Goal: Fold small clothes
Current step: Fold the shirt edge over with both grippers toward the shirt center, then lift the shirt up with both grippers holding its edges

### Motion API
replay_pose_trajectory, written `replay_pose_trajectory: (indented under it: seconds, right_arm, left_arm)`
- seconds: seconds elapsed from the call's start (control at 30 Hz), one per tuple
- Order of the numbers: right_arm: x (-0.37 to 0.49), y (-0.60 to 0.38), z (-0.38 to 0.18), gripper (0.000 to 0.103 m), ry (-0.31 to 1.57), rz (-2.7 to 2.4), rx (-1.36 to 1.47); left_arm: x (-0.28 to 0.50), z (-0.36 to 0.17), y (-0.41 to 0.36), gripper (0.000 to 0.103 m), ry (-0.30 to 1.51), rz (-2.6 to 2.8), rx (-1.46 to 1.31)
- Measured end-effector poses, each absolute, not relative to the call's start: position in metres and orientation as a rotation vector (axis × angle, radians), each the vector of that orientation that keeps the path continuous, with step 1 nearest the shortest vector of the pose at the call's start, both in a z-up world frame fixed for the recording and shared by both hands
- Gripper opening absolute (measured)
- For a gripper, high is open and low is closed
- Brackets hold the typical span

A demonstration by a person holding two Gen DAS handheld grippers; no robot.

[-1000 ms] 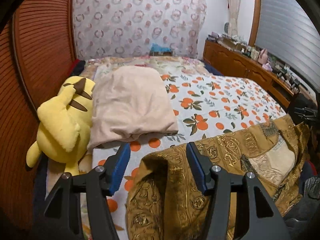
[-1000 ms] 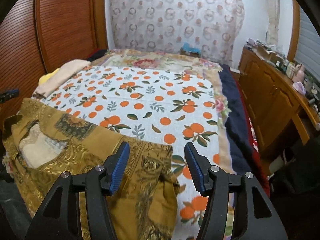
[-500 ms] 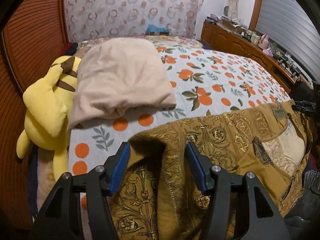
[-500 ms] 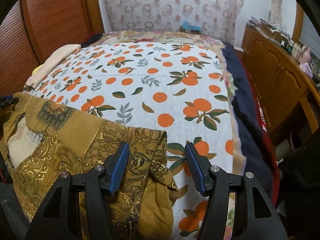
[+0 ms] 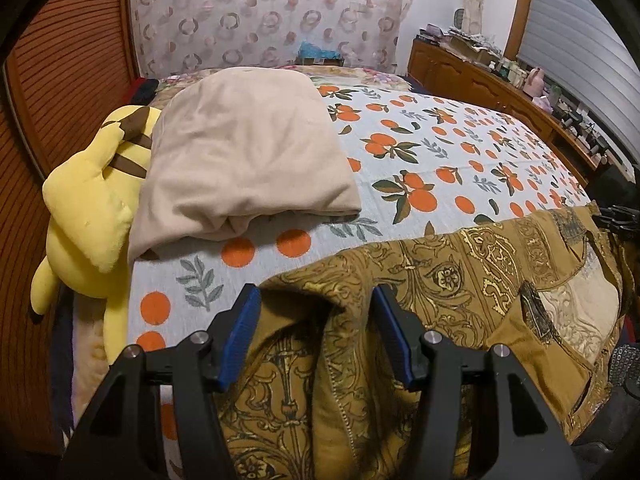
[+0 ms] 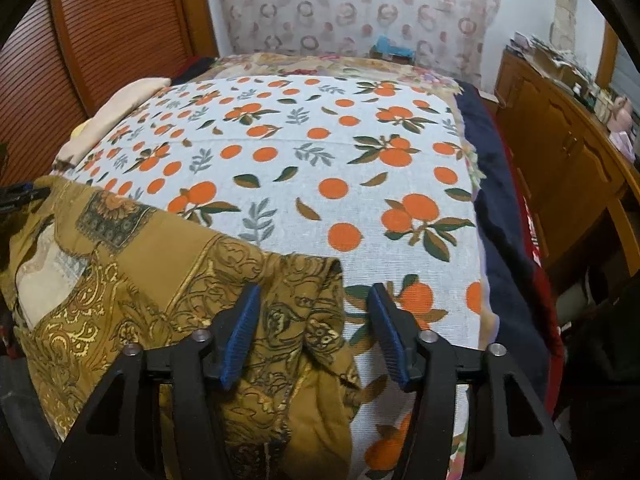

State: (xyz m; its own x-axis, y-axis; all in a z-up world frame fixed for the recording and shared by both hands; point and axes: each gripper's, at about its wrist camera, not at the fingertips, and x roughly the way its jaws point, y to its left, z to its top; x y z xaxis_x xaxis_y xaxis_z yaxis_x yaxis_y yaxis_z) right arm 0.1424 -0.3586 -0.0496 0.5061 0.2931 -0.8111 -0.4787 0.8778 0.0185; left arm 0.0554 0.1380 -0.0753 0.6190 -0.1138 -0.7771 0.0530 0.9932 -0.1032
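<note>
Both grippers lower over the garment (image 5: pixel 460 280) — right gripper (image 6: pixel 314 332) closing

Left claw (image 5: pixel 316 332) — right claw (image 6: pixel 314 332) — both agape

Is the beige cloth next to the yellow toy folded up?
Folded: the beige cloth lies as a neat rectangle with doubled layers at its near edge.

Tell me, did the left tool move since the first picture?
Yes. The left tool dipped down and in toward the gold shirt; the beige folded cloth on the bed now looks bigger and closer.
</note>
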Motion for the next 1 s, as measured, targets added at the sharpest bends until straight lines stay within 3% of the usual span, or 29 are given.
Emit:
replay_pose_trajectory:
  seconds: [0.03,0.07,0.1,0.13,0.17,0.23,0.47,0.77,1.0]
  right_arm:
    - [0.141,-0.357,-0.049,0.036,0.93,0.485,-0.223]
    - [0.14,-0.355,-0.049,0.031,0.929,0.497,-0.227]
    - [0.138,-0.353,-0.049,0.021,0.928,0.51,-0.234]
    - [0.136,-0.35,-0.049,0.012,0.927,0.526,-0.239]
    - [0.133,-0.348,-0.048,0.009,0.919,0.53,-0.243]
    - [0.129,-0.347,-0.047,0.005,0.898,0.524,-0.223]
    - [0.096,-0.354,0.002,0.004,0.731,0.535,-0.144]
    - [0.045,-0.358,0.136,0.004,0.421,0.553,-0.135]
    - [0.047,-0.351,0.224,0.003,0.257,0.549,-0.166]
  left_arm:
    - [0.057,-0.075,0.138,0.057,0.898,-0.094,-0.07]
    - [0.057,-0.075,0.136,0.051,0.897,-0.096,-0.061]
    - [0.056,-0.076,0.133,0.042,0.894,-0.112,-0.039]
    - [0.055,-0.075,0.129,0.024,0.89,-0.146,-0.016]
    - [0.055,-0.073,0.126,0.016,0.894,-0.165,-0.016]
    - [0.052,-0.07,0.123,0.008,0.894,-0.182,-0.018]
    - [0.012,0.003,0.127,0.005,0.688,-0.239,-0.123]
    - [-0.027,0.131,0.14,0.005,0.396,-0.202,-0.124]
    - [0.03,0.187,0.164,0.006,0.302,-0.125,-0.099]
